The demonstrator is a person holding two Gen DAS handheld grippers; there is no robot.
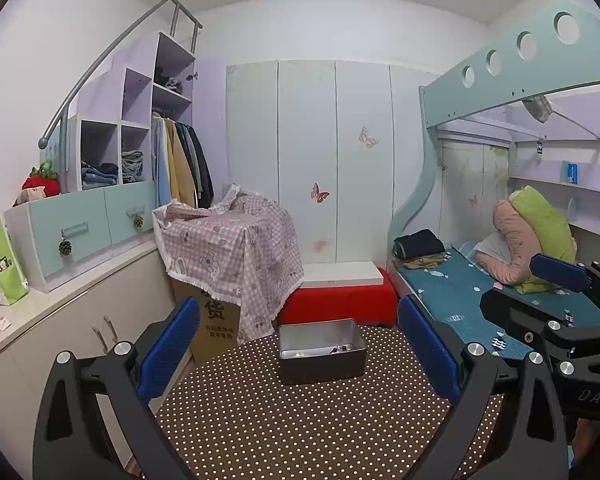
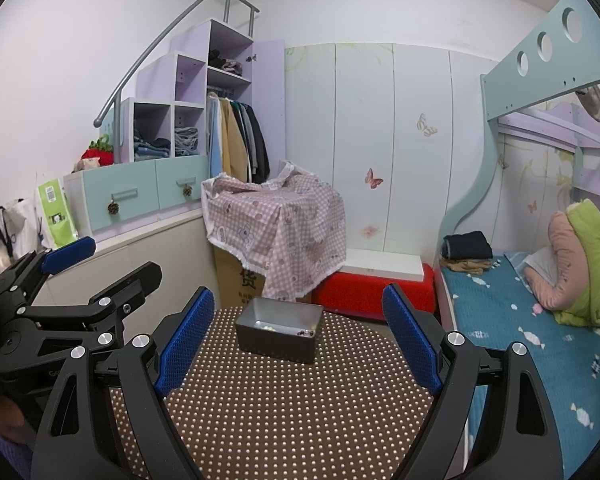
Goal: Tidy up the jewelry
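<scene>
At lower left of its own view the left gripper (image 1: 298,348) is spread wide, holding nothing; the right gripper (image 2: 298,340) likewise. Between them, mid-frame on the dotted tablecloth (image 1: 300,420), sits the grey metal tin (image 1: 322,350), long axis across the picture, open upward, small beads (image 2: 306,333) inside. This fits either sorting about to start or jewelry already stowed.

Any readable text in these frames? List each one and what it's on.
"货": large character on the cardboard box, under the checked cloth; the smaller lines below it are too blurred to read.
"DAS": on the right gripper body, cut off at the frame edge.
Green bag: has a barcode and print, too small to read.
Blue item on the bed shelf: print unreadable.
Dark tag on the bed frame: unreadable.
</scene>
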